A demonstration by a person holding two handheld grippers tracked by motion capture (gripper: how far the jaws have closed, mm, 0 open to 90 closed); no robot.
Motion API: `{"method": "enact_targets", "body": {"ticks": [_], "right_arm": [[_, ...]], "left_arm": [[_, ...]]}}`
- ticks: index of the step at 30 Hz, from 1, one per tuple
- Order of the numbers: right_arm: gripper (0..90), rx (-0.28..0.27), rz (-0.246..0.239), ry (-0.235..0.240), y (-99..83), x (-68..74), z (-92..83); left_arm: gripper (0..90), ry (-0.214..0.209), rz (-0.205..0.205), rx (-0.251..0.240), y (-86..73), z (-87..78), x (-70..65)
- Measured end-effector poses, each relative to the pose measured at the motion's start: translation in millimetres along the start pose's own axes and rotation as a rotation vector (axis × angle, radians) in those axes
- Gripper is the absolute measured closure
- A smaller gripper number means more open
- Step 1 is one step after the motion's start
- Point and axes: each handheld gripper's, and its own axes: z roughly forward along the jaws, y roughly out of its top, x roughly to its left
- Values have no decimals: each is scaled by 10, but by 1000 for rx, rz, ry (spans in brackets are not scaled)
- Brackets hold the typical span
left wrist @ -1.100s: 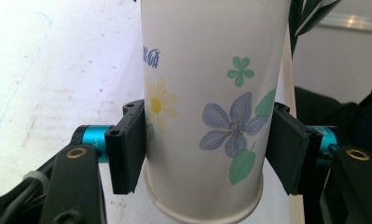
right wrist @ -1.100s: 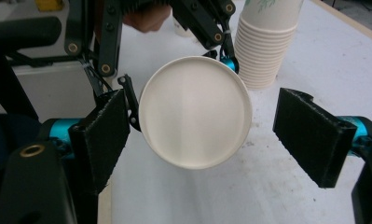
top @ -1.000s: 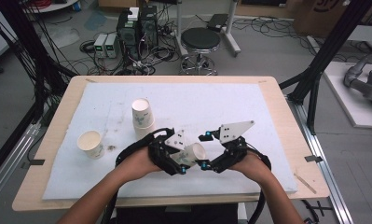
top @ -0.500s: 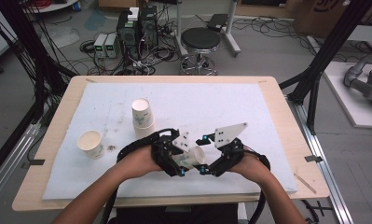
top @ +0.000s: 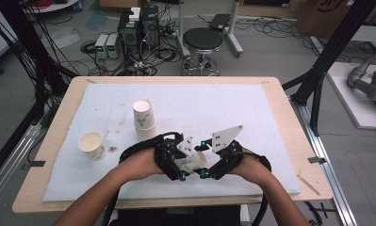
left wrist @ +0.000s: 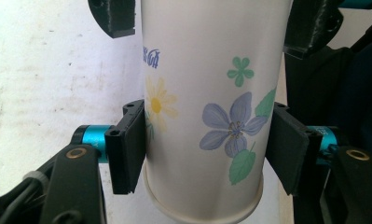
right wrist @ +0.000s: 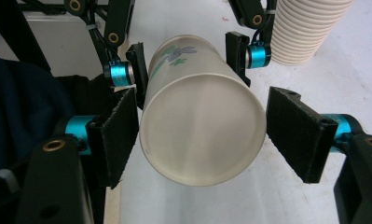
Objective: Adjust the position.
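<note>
Crushing is the first risk you face here: your left gripper point(top: 184, 165) is clamped on the flowered paper cup point(top: 193, 161), holding it on its side above the white mat point(top: 251, 117) near the front edge of the table point(top: 284, 101), and thin paper walls buckle quickly under pinching from two directions. In the left gripper view the pads press both flanks of the cup point(left wrist: 204, 107) just above its rolled rim. Your right gripper point(right wrist: 200, 135) has just been closing around the base end of the same cup point(right wrist: 200, 126); in the right gripper view its left pad sits at the wall while a gap shows beside the right pad point(right wrist: 300, 133), so I judge it not yet gripping. If you close it further off-centre, the left pad will likely push first and twist the cup inside the other grip, or dent the base. Should this cup really be nested cups, pulling along a crooked line could jam them instead of freeing one. Releasing the left grip before the right is firm would drop the cup onto the mat, where it could roll toward the upturned stack of cups point(top: 144, 120) or the single upright cup point(top: 92, 145).
</note>
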Motion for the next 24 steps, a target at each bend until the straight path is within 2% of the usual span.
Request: {"method": "enact_targets", "body": {"ticks": [5,7,13,15,19,21,24], "right_arm": [[299,20,-11,11,1,0,32],[352,27,-14,20,2,0,40],[371,30,-26,32,3,1,46],[371,29,-22,35,2,3,40],[365,19,-12,33,-10,-11,12],[365,19,-3,31,-23,-16,-2],[365,12,2,23,-52,-26,-23]], "left_arm": [[353,-9,7,13,8,8,-5],[352,-10,12,16,8,11,-3],[352,-18,14,4,-2,16,-9],[335,-15,21,-13,-13,15,-9],[197,-14,60,-86,-46,-6,-21],[180,-11,68,-122,-72,-35,-9],[181,10,36,-173,-140,-76,21]]}}
